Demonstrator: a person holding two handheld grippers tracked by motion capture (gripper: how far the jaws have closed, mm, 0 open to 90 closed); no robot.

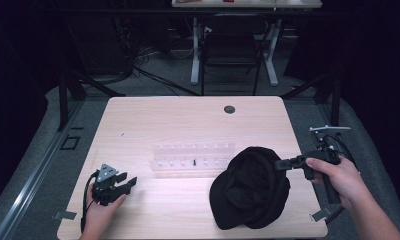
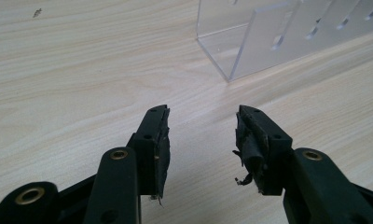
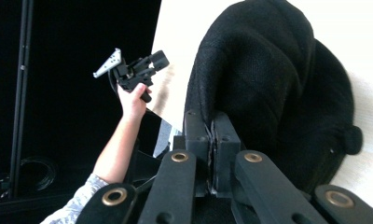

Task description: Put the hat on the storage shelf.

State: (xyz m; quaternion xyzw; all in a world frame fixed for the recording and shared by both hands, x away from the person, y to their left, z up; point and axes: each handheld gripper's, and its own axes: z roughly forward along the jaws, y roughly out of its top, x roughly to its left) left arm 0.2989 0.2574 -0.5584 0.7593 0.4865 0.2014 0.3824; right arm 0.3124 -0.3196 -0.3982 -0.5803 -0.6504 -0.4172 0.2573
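Right hand-held gripper (image 1: 284, 163) is clamped tight on the edge of the black cap (image 1: 250, 187), and in the right gripper view you can see it plainly: both jaws pressed together with a fold of the dark knit fabric pinched between them (image 3: 211, 140). The cap sits near the right end of the table's (image 1: 188, 120) front edge, its right side drawn up toward the gripper while the rest slumps on the wood. So the grab is made, and by my reading the lift is just under way, with most of the cap's weight not yet off the surface.

Over at the front left corner, the left hand-held gripper (image 1: 125, 182) rests low on the table, jaws spread apart with nothing between them; the left gripper view shows bare wood in the gap (image 2: 201, 140). It plays no part yet.

Between the two, toward the middle of the table, lies the clear acrylic rack (image 1: 193, 157) with its rows of slots, untouched and apart from the cap. Whether the cap is bound for that rack or elsewhere I cannot tell. What's left, as I judge it: get the cap fully clear of the table, carry it, set it down, let go.
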